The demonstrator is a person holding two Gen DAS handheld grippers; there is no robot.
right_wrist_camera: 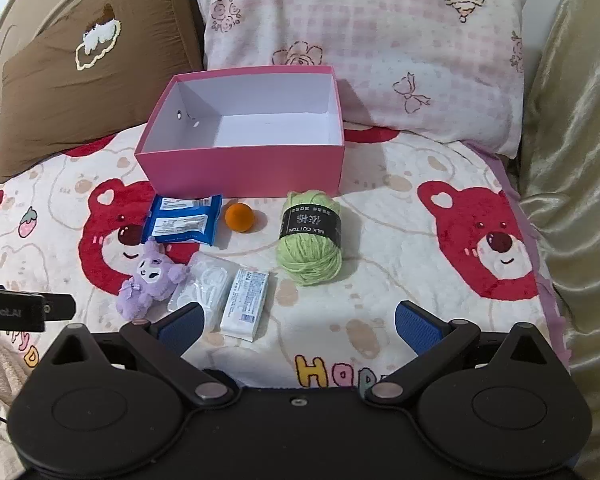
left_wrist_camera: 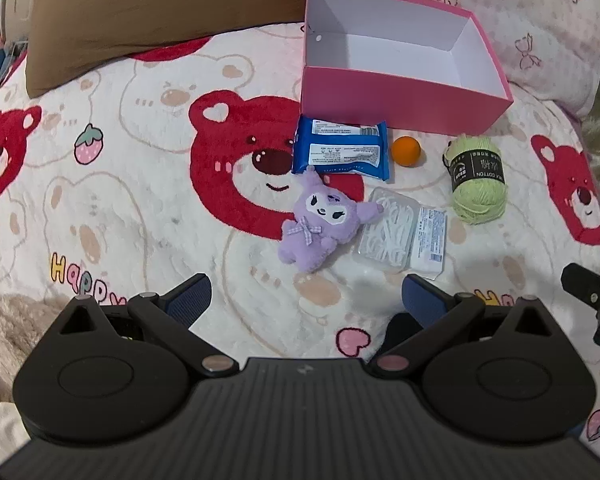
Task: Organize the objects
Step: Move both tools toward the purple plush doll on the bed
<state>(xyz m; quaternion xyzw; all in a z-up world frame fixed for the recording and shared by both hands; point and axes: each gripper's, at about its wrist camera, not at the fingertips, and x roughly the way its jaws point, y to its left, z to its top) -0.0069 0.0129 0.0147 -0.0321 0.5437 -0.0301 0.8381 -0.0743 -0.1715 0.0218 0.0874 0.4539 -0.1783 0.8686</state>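
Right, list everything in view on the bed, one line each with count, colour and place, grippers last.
Open cardboard box: one, pink outside, white inside, nothing in it, at the back.
Flat plastic packet: one, blue with white labels, in front of the box.
Small round ball: one, orange, between packet and yarn.
Skein of yarn: one, light green, black band, right of the ball.
Plush toy: one, purple, in front of the packet.
Clear plastic case: one, white picks inside, beside the toy.
Fleece blanket: one, cream with red bears, under everything.
Pillows: brown pillow, pink-checked pillow, behind the box.
Left gripper: black, blue pads, open.
Right gripper: same, open.
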